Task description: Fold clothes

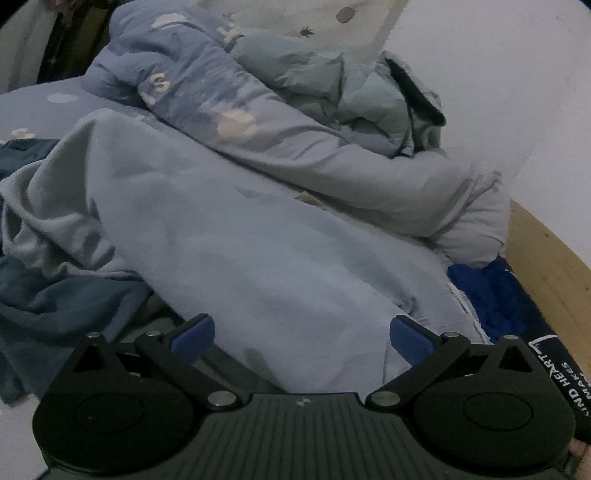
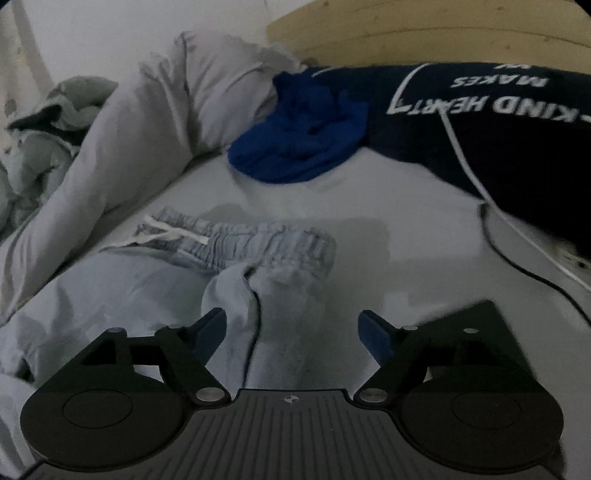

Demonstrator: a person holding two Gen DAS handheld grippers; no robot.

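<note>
Pale blue sweatpants lie on the bed. In the right wrist view their elastic waistband with a white drawstring (image 2: 236, 240) lies across the middle, and bunched fabric (image 2: 255, 295) runs down between the fingers. My right gripper (image 2: 291, 328) is open, just over that fabric. In the left wrist view the pants' broad pale blue cloth (image 1: 258, 258) fills the middle, rumpled at the left. My left gripper (image 1: 301, 338) is open, with the cloth edge lying between its blue fingers (image 1: 194, 338).
A rumpled duvet (image 1: 303, 147) and a pale green garment (image 1: 332, 85) lie behind. A bright blue garment (image 2: 299, 129), a dark printed pillow (image 2: 498, 110) and a white cable (image 2: 465, 158) lie near the wooden headboard (image 2: 443, 33). A dark teal garment (image 1: 55, 295) lies left.
</note>
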